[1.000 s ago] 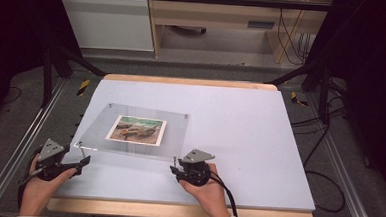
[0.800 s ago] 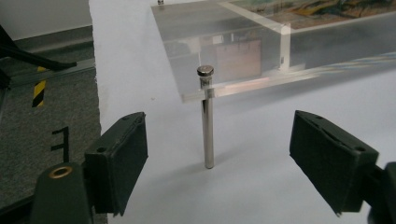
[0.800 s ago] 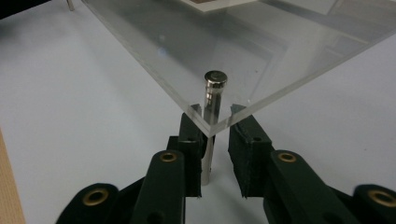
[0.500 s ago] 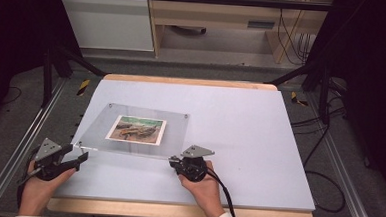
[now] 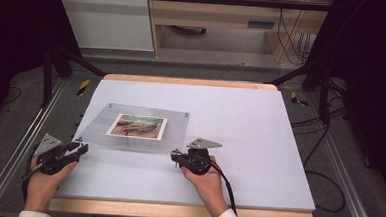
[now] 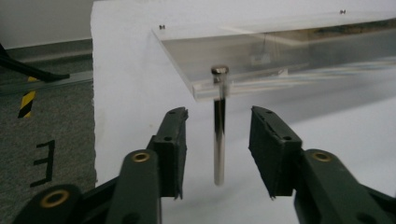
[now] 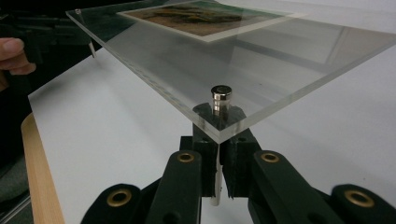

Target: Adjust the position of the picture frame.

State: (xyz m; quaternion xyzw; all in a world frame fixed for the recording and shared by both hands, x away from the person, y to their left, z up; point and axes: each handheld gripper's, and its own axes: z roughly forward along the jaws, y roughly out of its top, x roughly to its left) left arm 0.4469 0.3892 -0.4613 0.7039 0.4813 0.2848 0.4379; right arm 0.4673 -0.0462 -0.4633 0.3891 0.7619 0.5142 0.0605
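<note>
Acrylic frame [image 5: 135,129] lying left of centre in the high view, on the white table top [image 5: 240,121], a landscape photo [image 5: 137,126] sandwiched inside. Raised off the surface on metal standoff pins at its corners, seen from low down in both gripper views.

Near-left pin [image 6: 219,126] hanging down from the frame's corner in the middle of the left gripper view, standing between the black jaws without touching either. Left gripper [image 6: 218,149] spread apart around that pin; in the high view at lower left [image 5: 81,149], held by a hand [image 5: 44,181] at the table's edge.

Near-right pin [image 7: 220,100] poking up through the frame's corner at the centre of the right gripper view. Right gripper [image 7: 218,179] clamped together on its shaft under the plate; in the high view just below centre [image 5: 175,156], a hand [image 5: 205,179] behind it, a black cable [image 5: 227,188] trailing toward the bottom edge.
</note>
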